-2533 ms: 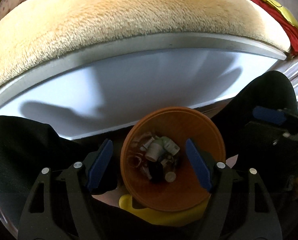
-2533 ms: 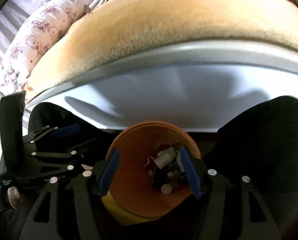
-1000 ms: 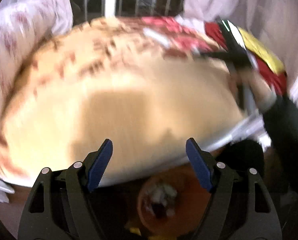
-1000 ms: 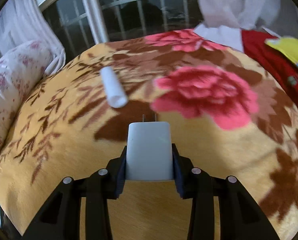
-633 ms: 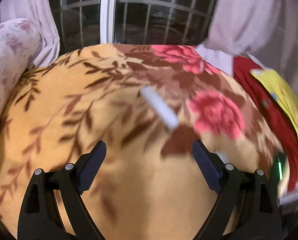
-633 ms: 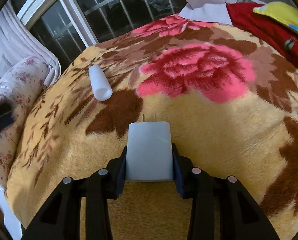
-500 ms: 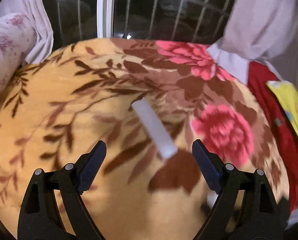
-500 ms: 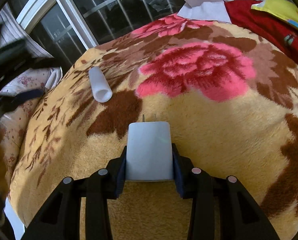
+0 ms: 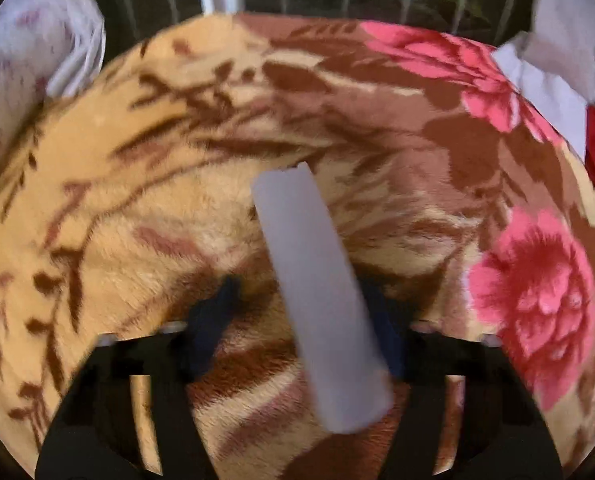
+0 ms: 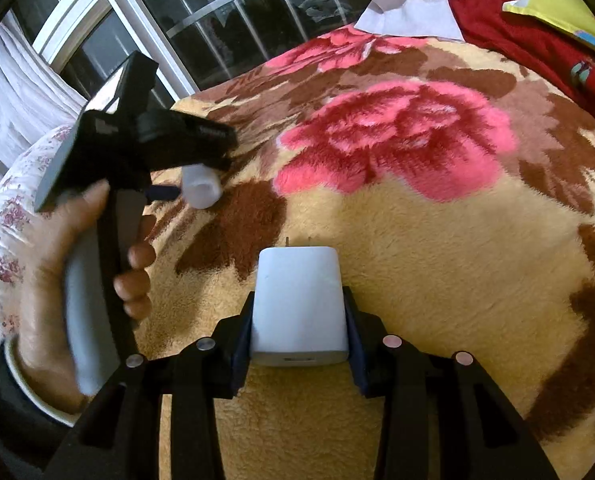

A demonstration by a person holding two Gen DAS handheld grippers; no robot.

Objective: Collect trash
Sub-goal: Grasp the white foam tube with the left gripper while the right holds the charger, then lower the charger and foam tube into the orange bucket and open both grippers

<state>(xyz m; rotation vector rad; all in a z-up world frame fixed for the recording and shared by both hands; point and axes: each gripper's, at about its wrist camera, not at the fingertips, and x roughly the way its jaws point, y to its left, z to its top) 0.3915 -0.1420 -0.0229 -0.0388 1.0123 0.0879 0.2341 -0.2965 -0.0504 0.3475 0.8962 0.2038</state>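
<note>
White tube: a pale cylinder lying on the floral blanket, long axis running away from the left wrist camera, near end blurred. In the right wrist view only its rounded end shows, on a brown patch of the pattern.
Left gripper: straddles the tube, one dark blue pad on each side; pads set apart, left pad clear of the tube, contact on the right side not resolvable through blur. Seen from the right wrist view, it is held by a bare hand on its handle.
Right gripper: clamped on a white plug adapter, prongs pointing away from the camera, held just above the blanket.
Surroundings: floral pillow left, red cloth and yellow item far right, barred window behind the bed.
</note>
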